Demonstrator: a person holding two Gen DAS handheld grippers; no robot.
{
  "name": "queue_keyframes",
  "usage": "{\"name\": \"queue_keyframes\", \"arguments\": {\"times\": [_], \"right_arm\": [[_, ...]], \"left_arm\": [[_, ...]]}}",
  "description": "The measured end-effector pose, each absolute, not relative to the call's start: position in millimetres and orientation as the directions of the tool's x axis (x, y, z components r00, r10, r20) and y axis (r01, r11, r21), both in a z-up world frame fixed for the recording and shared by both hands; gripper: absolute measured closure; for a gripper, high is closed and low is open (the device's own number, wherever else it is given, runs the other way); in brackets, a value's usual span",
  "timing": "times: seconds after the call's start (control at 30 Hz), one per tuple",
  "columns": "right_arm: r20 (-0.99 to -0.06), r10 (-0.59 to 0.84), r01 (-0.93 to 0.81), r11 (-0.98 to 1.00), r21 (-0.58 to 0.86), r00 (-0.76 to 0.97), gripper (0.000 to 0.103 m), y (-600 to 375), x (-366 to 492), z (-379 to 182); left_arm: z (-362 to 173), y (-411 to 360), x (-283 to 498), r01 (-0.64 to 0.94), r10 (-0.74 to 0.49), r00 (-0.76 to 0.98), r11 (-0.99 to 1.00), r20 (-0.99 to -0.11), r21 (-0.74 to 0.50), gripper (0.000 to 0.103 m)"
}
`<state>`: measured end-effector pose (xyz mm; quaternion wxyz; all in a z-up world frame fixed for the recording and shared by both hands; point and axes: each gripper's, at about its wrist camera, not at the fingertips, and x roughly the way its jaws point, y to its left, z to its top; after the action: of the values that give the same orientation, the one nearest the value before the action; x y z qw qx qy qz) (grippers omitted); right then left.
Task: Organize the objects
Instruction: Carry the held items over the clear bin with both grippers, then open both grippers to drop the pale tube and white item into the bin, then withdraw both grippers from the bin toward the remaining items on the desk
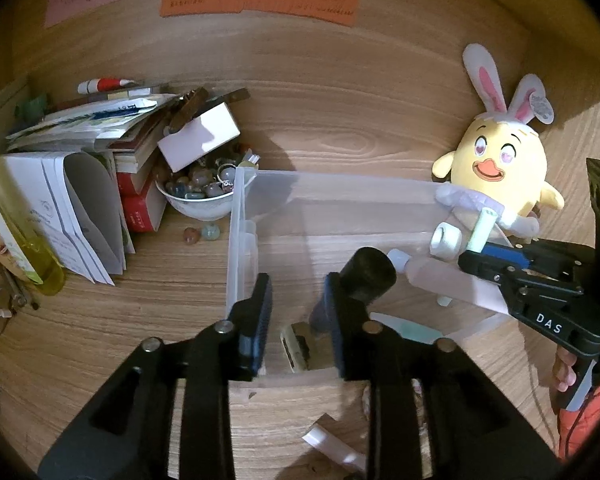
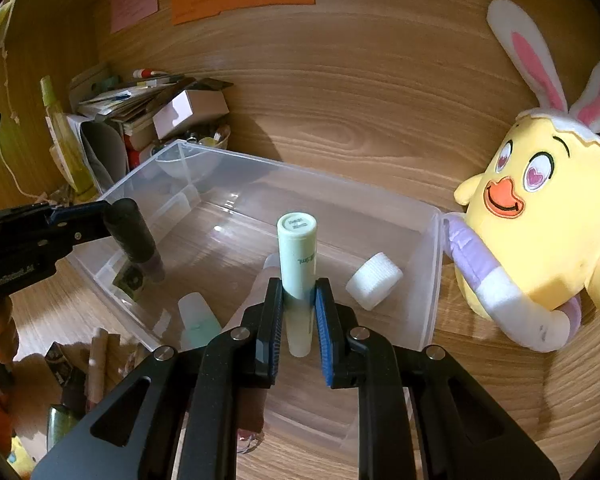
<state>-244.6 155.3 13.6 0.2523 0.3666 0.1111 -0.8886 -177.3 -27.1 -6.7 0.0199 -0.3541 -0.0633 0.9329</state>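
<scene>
Centrally, our right gripper (image 2: 298,312) clamps a pale green tube (image 2: 298,256) above the clear bin (image 2: 430,280); at lower centre, left gripper (image 1: 298,308) stands apart, dark bottle (image 1: 366,274) touching one finger.

Pale green tube (image 2: 298,256) upright over clear bin (image 2: 428,280); dark bottle (image 2: 134,236) perhaps tilted.

Wooden desk (image 2: 380,128) being crowded

A clear bin (image 2: 228,168), plush chick (image 2: 548,232), bowl (image 1: 198,204), books (image 1: 136,184) and papers (image 1: 80,216) are being carried.
</scene>
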Motion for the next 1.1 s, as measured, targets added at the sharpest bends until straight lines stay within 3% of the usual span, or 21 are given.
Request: {"name": "queue_keyframes", "arguments": {"times": [0.13,0.33,0.5,0.77,0.9,1.1], "right_arm": [[-0.700,-0.374,0.535,-0.845,-0.013,-0.609,0.085,154.4,-241.7,16.9],[-0.678,-0.405,0.538,-0.843,0.017,-0.614,0.072,158.2,-237.4,28.0],[-0.660,-0.413,0.542,-0.840,0.011,-0.627,0.055,156.9,-229.9,38.6],[-0.618,-0.423,0.562,-0.827,-0.035,-0.662,0.035,149.2,-202.5,57.8],[-0.597,-0.437,0.568,-0.822,-0.038,-0.673,0.024,148.4,-186.8,65.5],[-0.583,-0.443,0.570,-0.820,-0.044,-0.681,0.023,149.2,-166.1,67.4]], "left_arm": [[-1.5,-22.9,-171.9,0.000,0.078,-0.761,-0.993,-0.644,-0.121,0.065],[9.6,-18.9,-161.0,-0.010,0.073,-0.781,-0.994,-0.620,-0.105,0.052],[19.1,-16.4,-148.6,-0.020,0.073,-0.792,-0.995,-0.606,-0.094,0.041],[32.9,-16.3,-123.8,-0.012,0.054,-0.813,-0.997,-0.579,-0.077,0.016],[35.8,-16.4,-109.5,-0.009,0.038,-0.821,-0.999,-0.570,-0.054,0.011],[31.7,-18.7,-91.7,-0.017,0.038,-0.816,-0.999,-0.577,-0.042,0.008]]}}
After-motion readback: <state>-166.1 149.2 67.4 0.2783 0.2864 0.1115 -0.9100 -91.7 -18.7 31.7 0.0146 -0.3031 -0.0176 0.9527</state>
